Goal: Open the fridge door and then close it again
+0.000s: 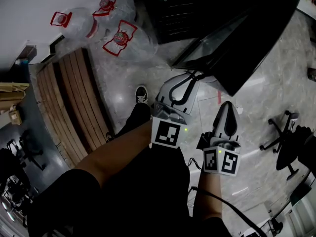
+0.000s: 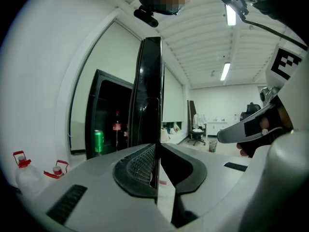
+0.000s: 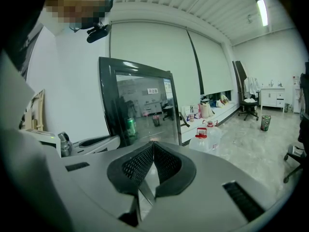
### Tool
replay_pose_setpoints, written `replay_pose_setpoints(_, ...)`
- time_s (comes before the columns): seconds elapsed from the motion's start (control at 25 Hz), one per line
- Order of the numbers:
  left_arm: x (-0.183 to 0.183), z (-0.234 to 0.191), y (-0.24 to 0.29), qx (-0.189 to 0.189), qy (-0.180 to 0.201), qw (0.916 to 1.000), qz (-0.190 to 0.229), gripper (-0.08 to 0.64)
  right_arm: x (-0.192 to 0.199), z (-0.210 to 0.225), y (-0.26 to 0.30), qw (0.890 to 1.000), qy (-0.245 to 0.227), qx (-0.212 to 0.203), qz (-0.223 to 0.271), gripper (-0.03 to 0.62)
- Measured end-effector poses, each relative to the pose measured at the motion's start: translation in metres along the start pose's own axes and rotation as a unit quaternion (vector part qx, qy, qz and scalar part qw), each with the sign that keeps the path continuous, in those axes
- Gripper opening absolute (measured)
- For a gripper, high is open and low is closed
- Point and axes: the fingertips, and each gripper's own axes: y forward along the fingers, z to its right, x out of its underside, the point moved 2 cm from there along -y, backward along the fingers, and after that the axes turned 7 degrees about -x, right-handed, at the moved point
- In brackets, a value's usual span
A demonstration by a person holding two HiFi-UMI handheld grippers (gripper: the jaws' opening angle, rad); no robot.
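Observation:
The fridge is black, and its dark glass door stands swung open. In the head view my left gripper reaches up to the door's free edge, its curved fingers closed around it. The left gripper view shows that door edge end-on, running down between the jaws of the left gripper. A green can and a red bottle stand inside the fridge. My right gripper hangs lower and to the right, clear of the door. Its pads meet in the right gripper view, with nothing between them.
Three clear water jugs with red handles lie on the floor left of the fridge. A slatted wooden bench runs along the left. An office chair base stands at the right. My shoe is near the fridge's foot.

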Motion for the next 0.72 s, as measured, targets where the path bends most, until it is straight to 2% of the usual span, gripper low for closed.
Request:
replay_pose_setpoints(0.4,-0.001,-0.013,0.002,-0.002,0.001,1.0,0.002,0.04,-0.001,-0.008,0.011,1.0,0.002,-0.014,-0.001,0.015)
replay_pose_setpoints(0.72,-0.002,-0.072,0.02,-0.03,0.017,0.9994,0.007,0.054,-0.004,-0.023,0.038,1.0,0.0,-0.028,-0.006,0.015)
